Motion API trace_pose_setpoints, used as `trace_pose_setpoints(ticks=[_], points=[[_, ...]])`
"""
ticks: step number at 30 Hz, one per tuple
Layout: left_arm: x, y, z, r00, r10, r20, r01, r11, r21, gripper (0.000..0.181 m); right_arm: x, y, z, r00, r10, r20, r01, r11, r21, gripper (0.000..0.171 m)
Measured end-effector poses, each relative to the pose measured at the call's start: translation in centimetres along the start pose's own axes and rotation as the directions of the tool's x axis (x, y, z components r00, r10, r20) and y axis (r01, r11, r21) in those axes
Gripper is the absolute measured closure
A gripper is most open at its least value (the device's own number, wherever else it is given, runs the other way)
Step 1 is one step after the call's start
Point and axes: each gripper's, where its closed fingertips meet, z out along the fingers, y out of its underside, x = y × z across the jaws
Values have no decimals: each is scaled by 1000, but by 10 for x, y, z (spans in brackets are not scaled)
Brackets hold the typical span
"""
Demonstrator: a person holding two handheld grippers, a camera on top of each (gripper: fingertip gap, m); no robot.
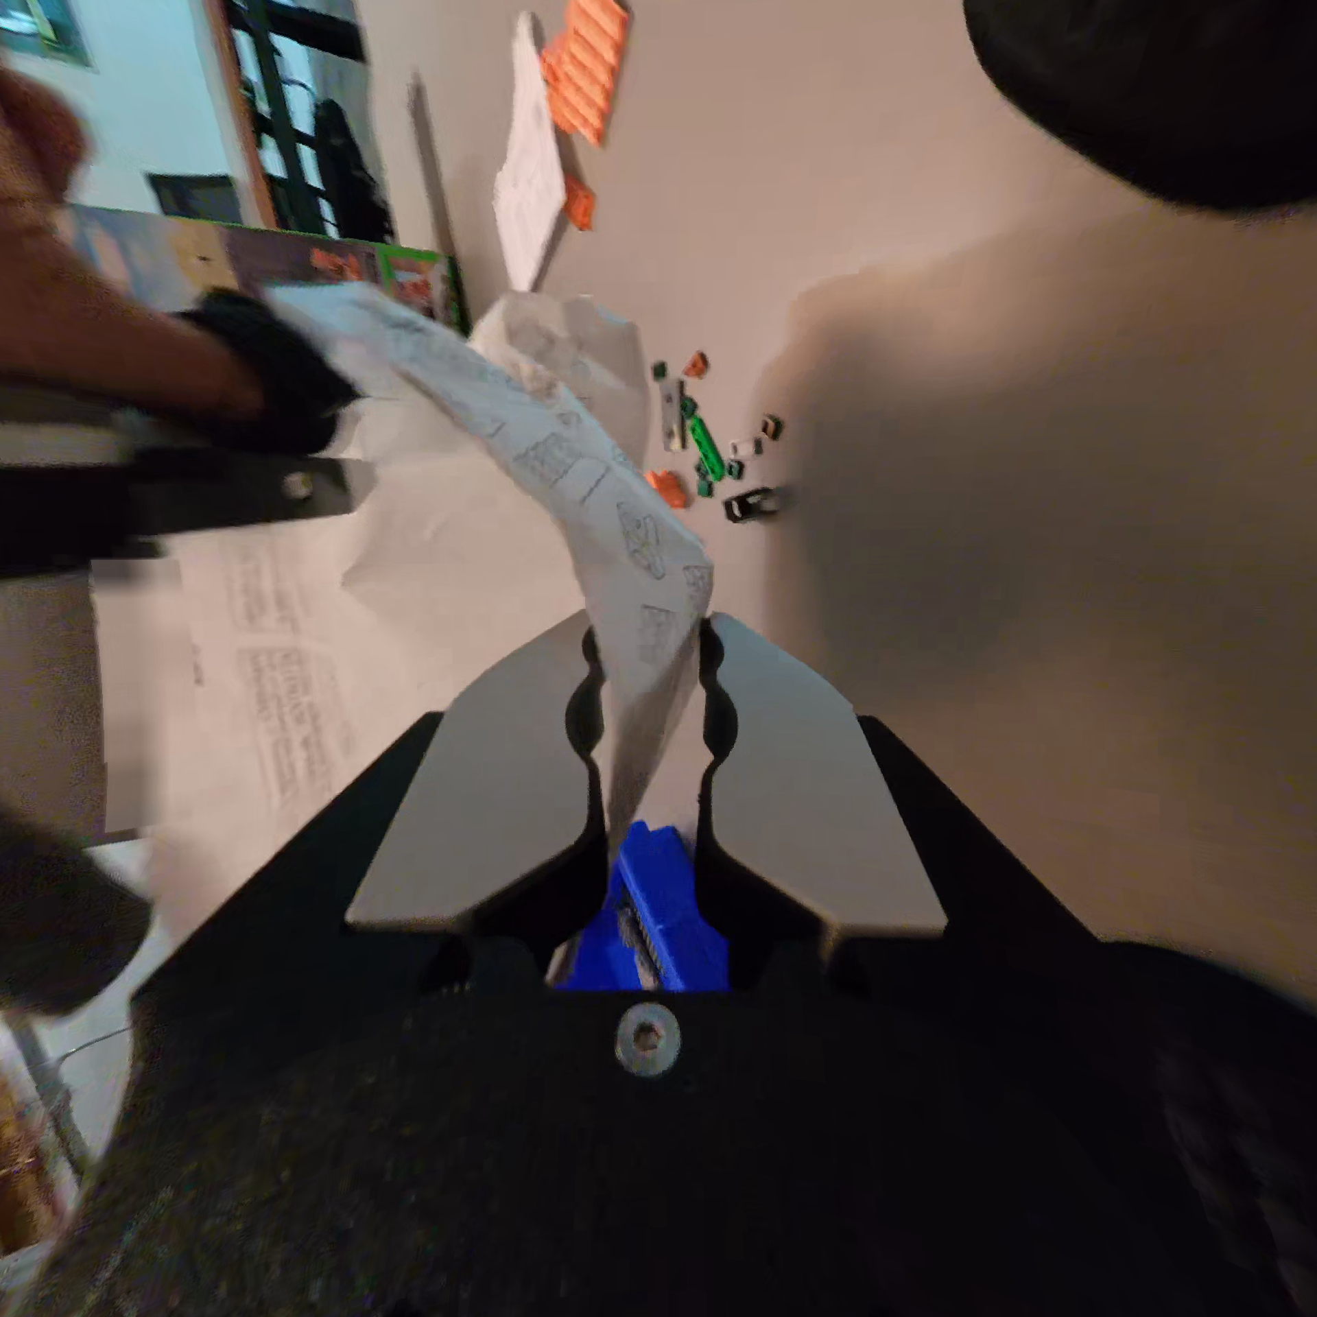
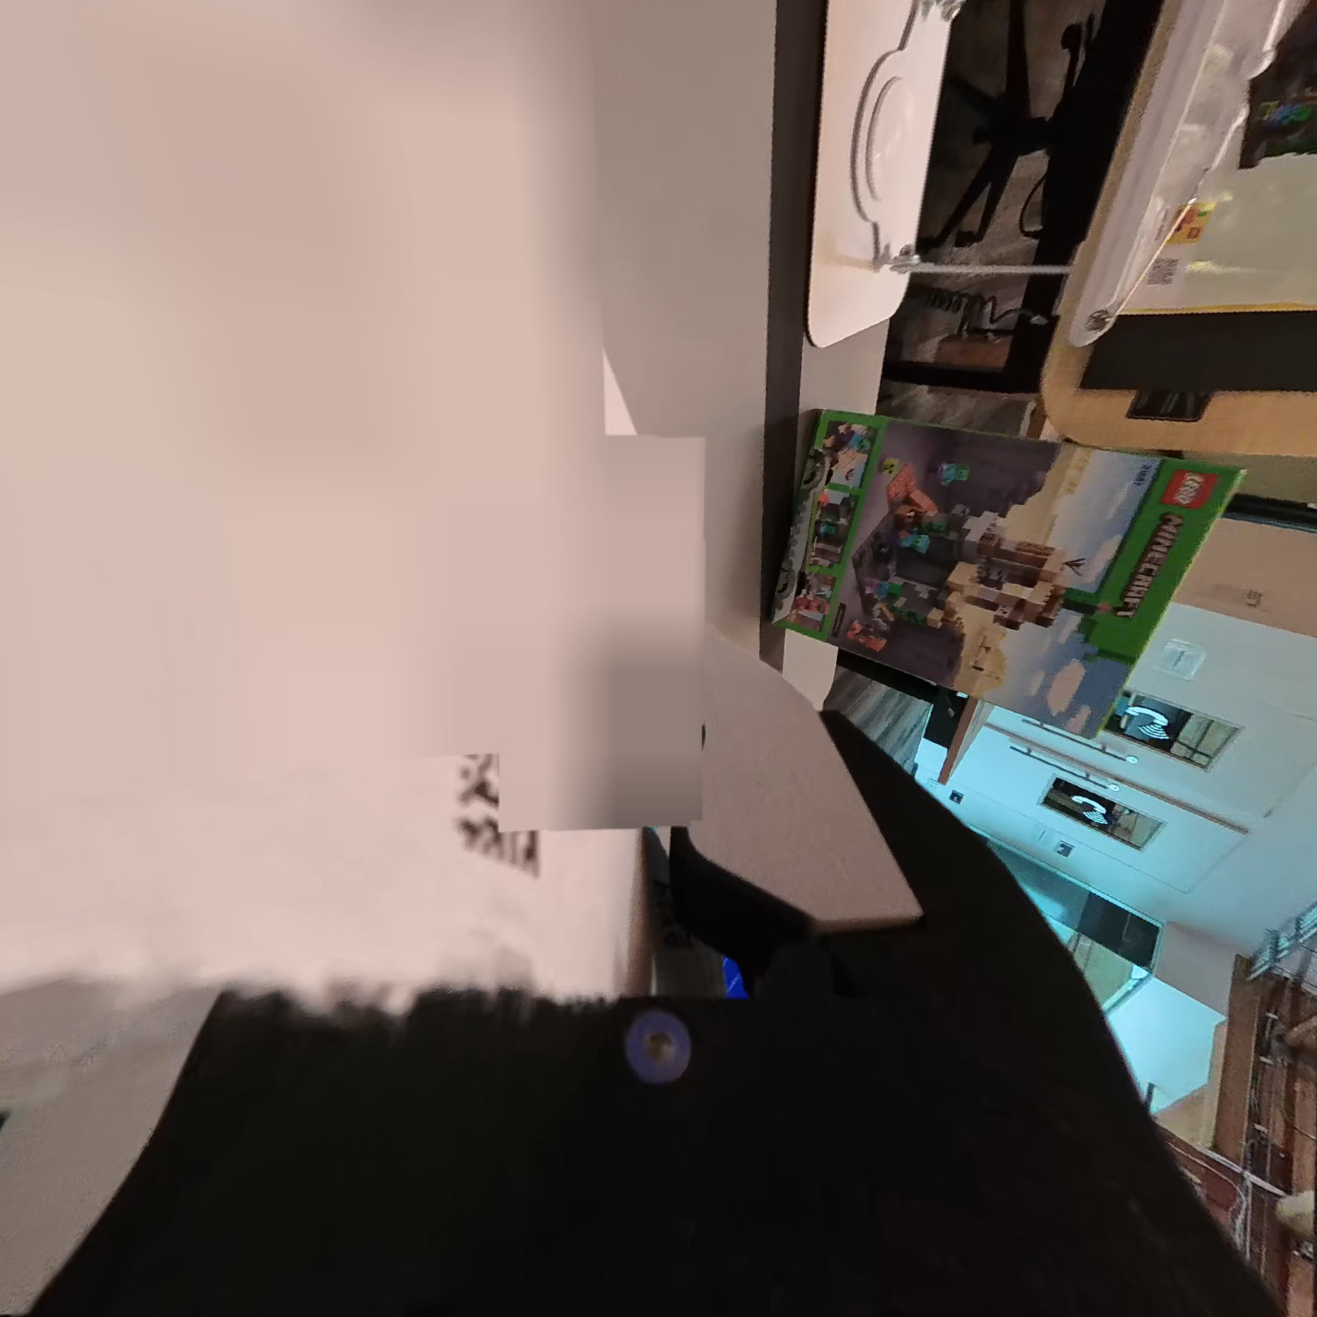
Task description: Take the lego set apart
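Left tongs (image 1: 645,641): closed on a strip of printed paper (image 1: 570,470), which runs up between the two grey fingers and arcs away to the other tool.
Right tongs (image 1: 285,399): in the left wrist view they meet the far end of the same paper; whether they pinch it I cannot tell, since their own camera is mostly covered by a pale blurred sheet with only one finger (image 2: 805,805) showing.
Lego pieces (image 1: 713,442): small green, black, white and orange bricks lie loose on the worktop (image 1: 926,356), towards its middle, well clear of both tools; a bigger orange ridged piece (image 1: 584,64) sits towards the far edge beside a white sheet (image 1: 527,178).
Box (image 2: 998,563): stands at the worktop's edge.
Risk, tearing: the paper is stretched between two tools, so pulling apart would likely rip it.
Risk, sweeping: a swinging sheet could scatter the loose bricks off the worktop.
Risk, blind reach: with the right camera masked, a grab could miss or knock the box.
Risk, task: neither tool is on a brick, so disassembly seems stalled.
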Motion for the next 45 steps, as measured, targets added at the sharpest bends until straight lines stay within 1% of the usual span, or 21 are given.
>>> trace_pose_setpoints(ticks=[2,4,7,8,11,13,14,16,18,21,26,29,33,35,37,42,45], points=[[-8,-8,-14,997,-70,11,69,994,82,154,-4,5,5,999,13,42,-13,1000,3,171],[-23,-15,-34,986,-165,18,159,968,196,152,-8,10,9,996,24,86,-25,1000,10,171],[-49,-23,-68,944,-330,-32,316,868,382,154,-3,22,18,995,34,92,-34,999,-5,171],[-57,-21,-77,927,-371,-58,361,834,417,152,-3,24,20,994,36,107,-35,999,-5,171],[-86,-2,-98,869,-488,-78,459,737,497,152,-4,32,25,988,51,147,-51,999,-7,171],[-93,17,-95,841,-528,-116,512,708,487,150,-6,36,25,984,51,168,-51,999,-3,171],[-94,28,-88,832,-541,-121,527,705,475,150,-9,37,24,979,55,195,-56,998,2,171],[-87,49,-65,820,-558,-128,556,723,410,145,-10,37,22,973,61,222,-66,998,13,171],[-73,58,-44,831,-540,-133,546,745,383,145,-9,38,19,972,52,228,-58,998,17,171],[-58,52,-27,851,-508,-136,514,749,418,149,-12,36,14,963,42,267,-51,998,30,171],[-47,35,-19,860,-480,-173,502,733,460,147,-16,31,9,955,19,298,-31,999,37,171],[-44,28,-15,878,-452,-157,469,748,469,151,-22,24,3,943,5,333,-27,998,62,171],[-40,24,-12,887,-437,-147,453,765,459,162,-36,15,-7,908,-11,419,-40,993,113,171],[-38,20,-16,888,-431,-161,452,754,477,175,-39,12,-11,895,-11,445,-53,990,129,171],[-38,17,-21,887,-430,-170,454,740,496,181,-40,12,-13,887,-10,462,-59,989,135,171],[-40,12,-34,879,-439,-186,466,713,524,181,-45,15,-14,861,-16,508,-69,987,148,171],[-36,9,-40,874,-435,-218,479,694,537,181,-50,16,-14,836,-13,548,-86,984,154,171]])
